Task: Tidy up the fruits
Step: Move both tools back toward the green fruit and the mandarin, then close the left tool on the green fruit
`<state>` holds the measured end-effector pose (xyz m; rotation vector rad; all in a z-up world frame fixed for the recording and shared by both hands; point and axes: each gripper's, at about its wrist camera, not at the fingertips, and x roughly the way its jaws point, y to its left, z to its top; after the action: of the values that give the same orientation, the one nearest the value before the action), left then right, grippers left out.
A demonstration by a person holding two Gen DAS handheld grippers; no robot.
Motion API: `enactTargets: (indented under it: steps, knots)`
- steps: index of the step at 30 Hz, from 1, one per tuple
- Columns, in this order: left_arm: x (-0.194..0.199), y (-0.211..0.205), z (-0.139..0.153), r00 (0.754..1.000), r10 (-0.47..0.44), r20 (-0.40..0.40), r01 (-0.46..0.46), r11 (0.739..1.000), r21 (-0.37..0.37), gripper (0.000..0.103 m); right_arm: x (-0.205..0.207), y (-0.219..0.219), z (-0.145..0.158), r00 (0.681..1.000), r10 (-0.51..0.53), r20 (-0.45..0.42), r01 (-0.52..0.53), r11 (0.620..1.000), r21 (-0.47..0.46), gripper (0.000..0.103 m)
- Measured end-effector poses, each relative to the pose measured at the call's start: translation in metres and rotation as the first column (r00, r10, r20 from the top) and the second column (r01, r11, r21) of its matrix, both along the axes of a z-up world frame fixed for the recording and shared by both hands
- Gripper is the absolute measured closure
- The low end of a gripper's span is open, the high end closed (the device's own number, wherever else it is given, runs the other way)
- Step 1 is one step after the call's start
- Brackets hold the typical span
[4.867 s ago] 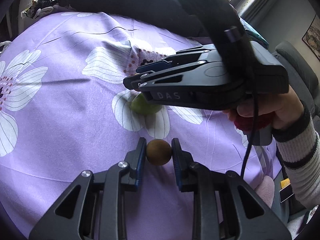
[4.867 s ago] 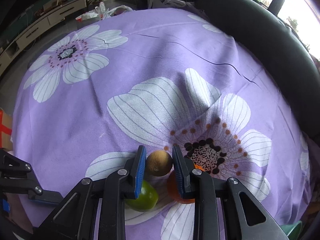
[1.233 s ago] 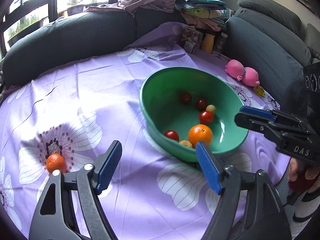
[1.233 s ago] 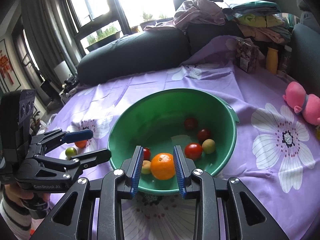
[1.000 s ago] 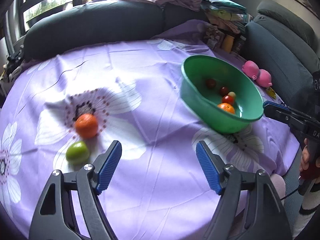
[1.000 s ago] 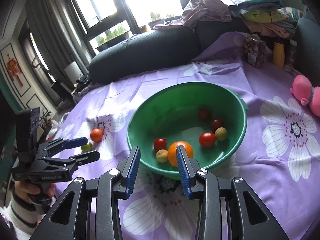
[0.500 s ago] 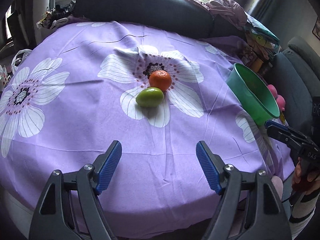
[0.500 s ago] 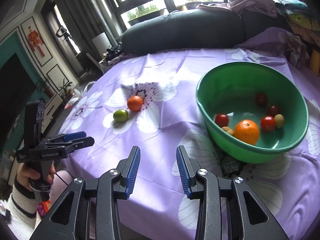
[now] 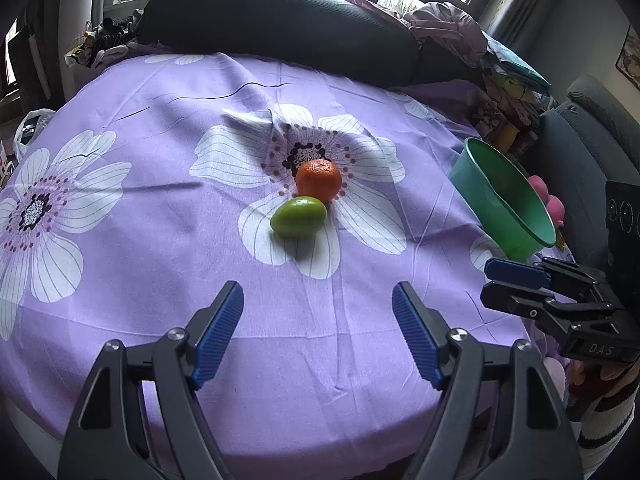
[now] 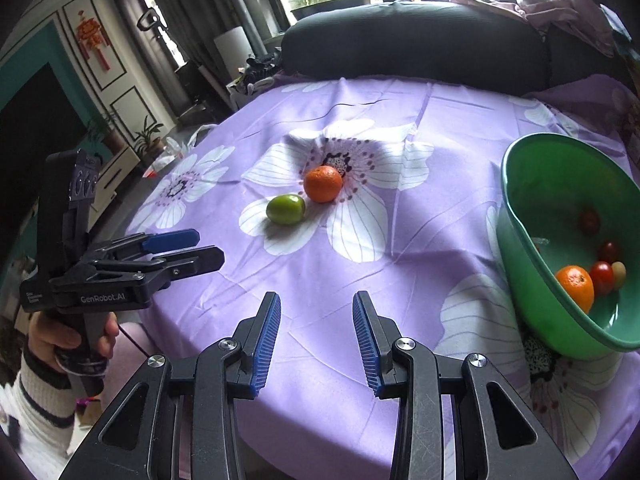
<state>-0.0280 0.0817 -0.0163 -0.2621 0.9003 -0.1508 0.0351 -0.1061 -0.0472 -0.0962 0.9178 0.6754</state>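
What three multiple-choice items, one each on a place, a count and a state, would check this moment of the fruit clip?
1. Where does the green fruit lie?
A. inside the bowl
B. on the cloth beside the orange
C. between the left tool's fingers

2. How many fruits are on the cloth outside the green bowl?
A. two
B. four
C. none

3. What state is the left tool in?
A. shut on the orange
B. shut and empty
C. open and empty

Answers:
1. B, it sits against the orange on a white flower of the purple cloth.
2. A, only the green fruit and that orange lie there; the other fruits are in the bowl.
3. C, its blue pads stand wide apart with only cloth between them; the right tool is open too.
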Motion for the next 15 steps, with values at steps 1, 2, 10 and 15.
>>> enactTargets:
  steps: [1, 2, 10, 15]
  knots:
    - [0.002, 0.000, 0.000, 1.000, -0.002, 0.002, 0.002, 1.000, 0.002, 0.026, 0.002, 0.003, -0.001, 1.000, 0.002, -0.001, -0.002, 1.000, -0.004, 0.065]
    - [0.004, 0.000, 0.000, 1.000, -0.005, 0.003, 0.005, 1.000, 0.002, 0.025, 0.005, 0.006, -0.001, 1.000, 0.005, -0.003, -0.005, 1.000, -0.008, 0.065]
    - [0.022, 0.003, -0.001, 1.000, -0.021, 0.004, 0.021, 1.000, 0.006, 0.021, 0.025, 0.032, -0.010, 0.999, 0.027, -0.017, -0.027, 0.999, -0.045, 0.058]
    - [0.032, 0.008, -0.003, 0.999, -0.037, 0.006, 0.037, 0.999, -0.009, 0.021, 0.035, 0.045, -0.014, 0.999, 0.046, -0.020, -0.048, 0.997, -0.062, 0.058]
